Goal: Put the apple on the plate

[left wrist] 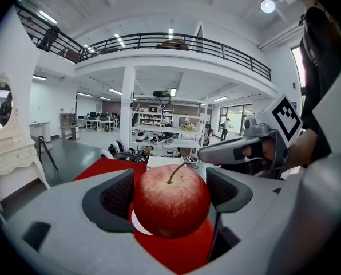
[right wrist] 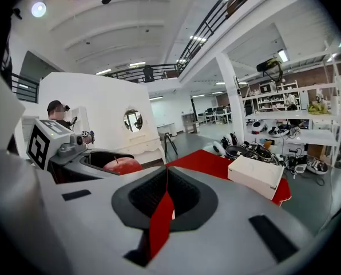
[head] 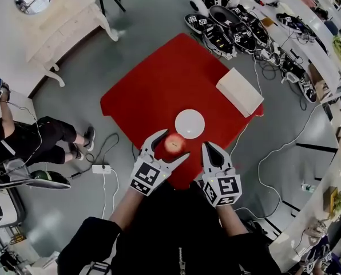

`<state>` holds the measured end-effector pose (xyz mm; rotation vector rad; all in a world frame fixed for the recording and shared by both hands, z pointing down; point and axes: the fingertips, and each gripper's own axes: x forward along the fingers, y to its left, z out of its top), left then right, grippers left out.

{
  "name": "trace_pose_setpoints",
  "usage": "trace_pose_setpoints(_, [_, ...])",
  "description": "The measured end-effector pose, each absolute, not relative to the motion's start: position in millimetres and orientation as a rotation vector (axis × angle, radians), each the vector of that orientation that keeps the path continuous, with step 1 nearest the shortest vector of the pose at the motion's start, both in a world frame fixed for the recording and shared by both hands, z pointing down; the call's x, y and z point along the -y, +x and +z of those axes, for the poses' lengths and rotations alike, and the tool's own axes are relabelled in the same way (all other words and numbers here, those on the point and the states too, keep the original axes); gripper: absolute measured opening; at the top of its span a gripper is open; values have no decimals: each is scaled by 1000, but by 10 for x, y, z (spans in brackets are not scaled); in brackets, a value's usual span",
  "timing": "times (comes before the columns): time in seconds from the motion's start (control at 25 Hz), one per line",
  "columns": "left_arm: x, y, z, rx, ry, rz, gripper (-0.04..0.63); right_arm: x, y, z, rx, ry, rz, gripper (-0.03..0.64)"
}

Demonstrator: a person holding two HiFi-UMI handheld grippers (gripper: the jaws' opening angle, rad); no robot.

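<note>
Left tool point(head: 174, 144) is pinching the red, stemmed apple point(left wrist: 171, 199) between its two padded jaws, stem pointing up. In the head view the apple is showing over the red square worktop point(head: 153, 90), just short of the round white plate point(head: 190, 124) and not on it. Right tool point(head: 210, 148) is idling just beside the apple, jaws pressed together on nothing. White rectangular box point(head: 240, 91) is lying at the worktop's far right edge.
</note>
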<state>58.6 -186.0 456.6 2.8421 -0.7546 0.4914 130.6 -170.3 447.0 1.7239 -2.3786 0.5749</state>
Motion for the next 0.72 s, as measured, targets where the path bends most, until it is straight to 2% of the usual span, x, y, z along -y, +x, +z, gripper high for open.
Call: trace_pose_setpoints(0.72, [2489, 852, 4866, 703, 2882, 452, 397, 2259, 1480, 4773, 2300, 1746, 652, 12])
